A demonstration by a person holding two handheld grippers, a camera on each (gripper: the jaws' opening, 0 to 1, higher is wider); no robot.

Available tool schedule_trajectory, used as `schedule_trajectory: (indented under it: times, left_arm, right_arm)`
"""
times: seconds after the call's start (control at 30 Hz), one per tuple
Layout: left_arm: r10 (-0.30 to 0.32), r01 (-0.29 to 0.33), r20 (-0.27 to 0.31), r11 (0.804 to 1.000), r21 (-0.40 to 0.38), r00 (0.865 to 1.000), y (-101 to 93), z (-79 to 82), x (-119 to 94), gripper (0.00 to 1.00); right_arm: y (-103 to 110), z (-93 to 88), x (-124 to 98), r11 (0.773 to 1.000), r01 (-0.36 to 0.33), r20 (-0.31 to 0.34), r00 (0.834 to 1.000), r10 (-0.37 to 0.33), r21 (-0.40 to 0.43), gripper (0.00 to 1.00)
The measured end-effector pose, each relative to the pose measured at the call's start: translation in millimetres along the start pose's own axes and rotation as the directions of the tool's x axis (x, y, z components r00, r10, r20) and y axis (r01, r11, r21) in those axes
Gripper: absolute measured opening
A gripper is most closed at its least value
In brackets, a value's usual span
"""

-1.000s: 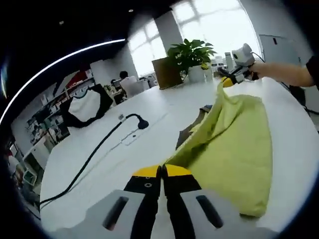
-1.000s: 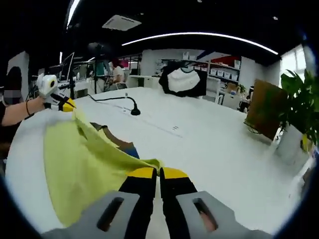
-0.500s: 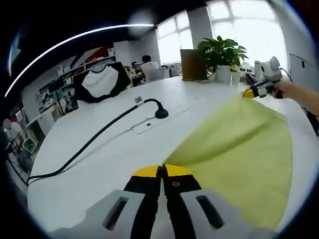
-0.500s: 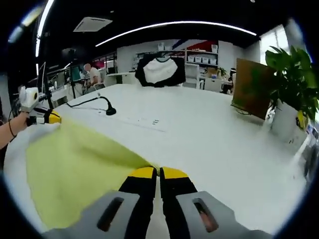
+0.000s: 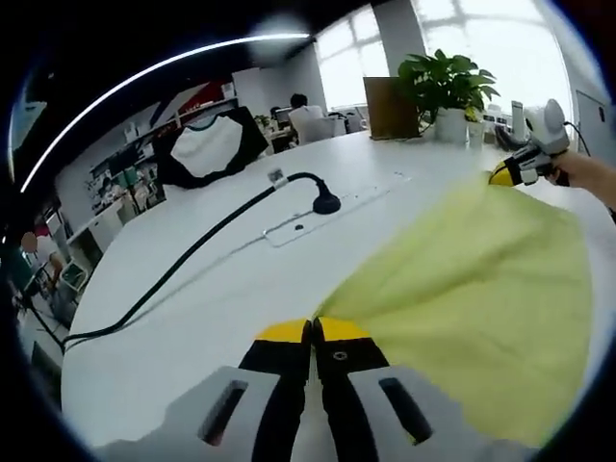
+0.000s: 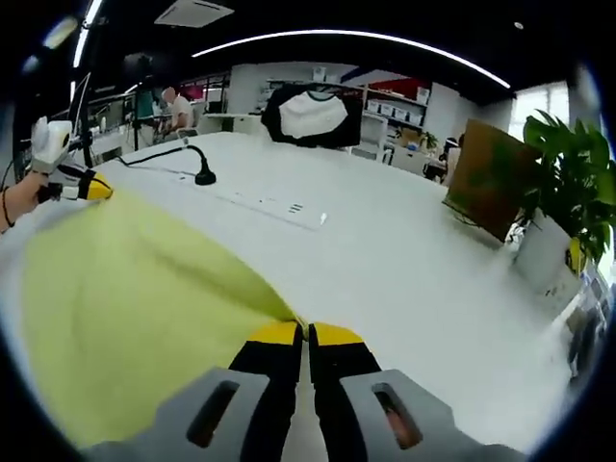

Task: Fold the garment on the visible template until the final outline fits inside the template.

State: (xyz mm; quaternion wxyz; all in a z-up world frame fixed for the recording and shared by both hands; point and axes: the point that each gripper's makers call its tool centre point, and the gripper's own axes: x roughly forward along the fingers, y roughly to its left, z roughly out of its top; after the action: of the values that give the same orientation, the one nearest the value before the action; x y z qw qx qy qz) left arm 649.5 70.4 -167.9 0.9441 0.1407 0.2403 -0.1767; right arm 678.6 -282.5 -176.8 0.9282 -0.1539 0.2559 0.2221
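Since a second ago the yellow-green garment (image 5: 472, 289) lies lower and flatter beside the black cable (image 5: 192, 265), both left gripper (image 5: 312, 332) and right gripper (image 6: 303, 335) clenched on its corners; keep equal tension while laying it.

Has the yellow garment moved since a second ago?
Yes. The garment, held by both grippers, hung bunched above the table, showing something dark beneath; now it is spread flat and covers that spot, stretched between the left gripper and right gripper.
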Motion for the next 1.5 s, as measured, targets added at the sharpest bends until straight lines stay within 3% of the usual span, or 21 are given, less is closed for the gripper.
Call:
schedule_trajectory:
  times: [0.2,0.37,0.43,0.6,0.73,0.97,1.07,1.17,1.3,1.4,1.47,1.5]
  left_arm:
    - [0.008,-0.008,0.004,1.000,0.017,1.000,-0.3,-0.9,1,0.03]
    - [0.043,-0.044,0.016,0.998,0.054,0.999,7.3,2.8,-6,0.12]
    - [0.069,-0.070,0.025,0.996,0.047,0.997,13.2,4.9,-11,0.21]
    - [0.087,-0.090,0.066,0.995,0.041,0.994,19.2,14.4,-22,0.41]
    - [0.102,-0.104,0.101,0.994,0.017,0.990,21.9,19.5,-35,0.59]
    - [0.063,-0.055,0.143,0.996,-0.063,0.988,16.7,14.8,-54,0.58]
    - [0.037,-0.028,0.130,0.997,-0.066,0.991,15.1,8.2,-50,0.52]
    - [0.006,0.012,0.139,0.991,-0.130,0.990,15.1,5.9,-45,0.49]
    - [-0.016,0.053,0.160,0.973,-0.224,0.987,18.8,6.8,-37,0.45]
    - [-0.049,0.101,0.161,0.938,-0.333,0.986,17.2,4.5,-29,0.40]
    - [-0.055,0.111,0.167,0.931,-0.348,0.984,18.0,4.5,-25,0.38]
    - [-0.055,0.112,0.166,0.929,-0.353,0.985,17.7,4.1,-21,0.37]
  right_arm:
    - [0,1.2,0,0.997,0.020,0.001,1.000,-0.020,-0.070,0.02]
    - [-12,7.2,-7,0.990,0.087,0.027,0.996,-0.084,-0.111,0.12]
    - [-18,13.9,-11,0.981,0.126,0.060,0.991,-0.118,-0.149,0.20]
    - [-21,30.0,-24,0.977,0.162,0.137,0.980,-0.143,-0.140,0.42]
    - [-20,39.0,-36,0.977,0.173,0.182,0.972,-0.149,-0.125,0.50]
    - [-8,41.4,-53,0.983,0.144,0.211,0.970,-0.118,-0.112,0.55]
    - [-7,40.1,-52,0.988,0.124,0.198,0.975,-0.104,-0.092,0.55]
    - [-9,38.4,-47,0.994,0.102,0.188,0.978,-0.092,-0.043,0.56]
    - [-11,36.4,-43,0.995,0.094,0.180,0.980,-0.089,-0.023,0.57]
    - [-13,34.4,-36,0.996,0.083,0.170,0.982,-0.084,0.011,0.56]
    - [-25,24.0,-31,0.990,0.142,0.110,0.984,-0.144,0.026,0.57]
    - [-23,25.3,-27,0.992,0.126,0.121,0.984,-0.127,0.021,0.56]
